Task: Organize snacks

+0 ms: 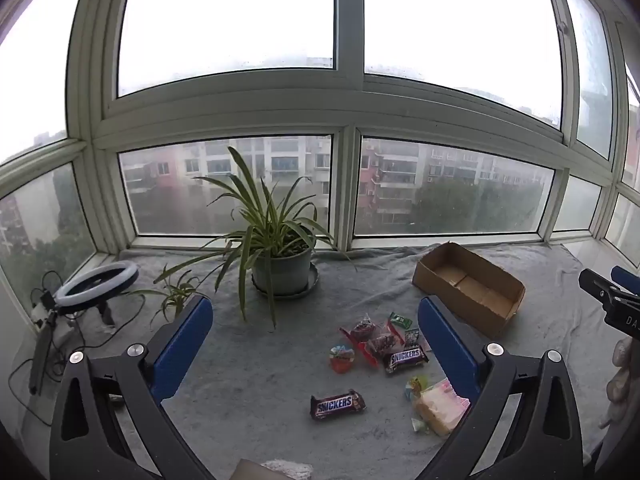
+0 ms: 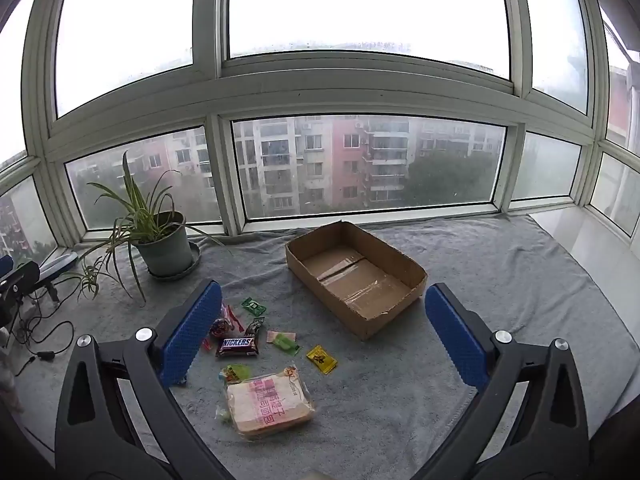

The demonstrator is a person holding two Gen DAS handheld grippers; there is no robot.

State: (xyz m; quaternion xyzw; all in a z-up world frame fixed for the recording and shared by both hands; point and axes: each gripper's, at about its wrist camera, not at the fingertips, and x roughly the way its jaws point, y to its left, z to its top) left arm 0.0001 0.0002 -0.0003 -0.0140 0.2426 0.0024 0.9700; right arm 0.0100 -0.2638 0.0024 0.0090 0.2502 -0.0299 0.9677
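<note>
Snacks lie scattered on a grey blanket spread along the window ledge, just beside an empty cardboard box whose open top makes it the likely place to gather them. Both claws hang above the pile, tilted down, jaws wide apart and gripping nothing, so sorting looks not yet begun. The right claw frames a wrapped bread packet, a chocolate bar, a yellow sachet and small green packets. The left claw sees what the right view lacks: a second chocolate bar lying apart, nearer the camera, and a round orange cup. It also shows a ring light left of the potted plant.
</note>
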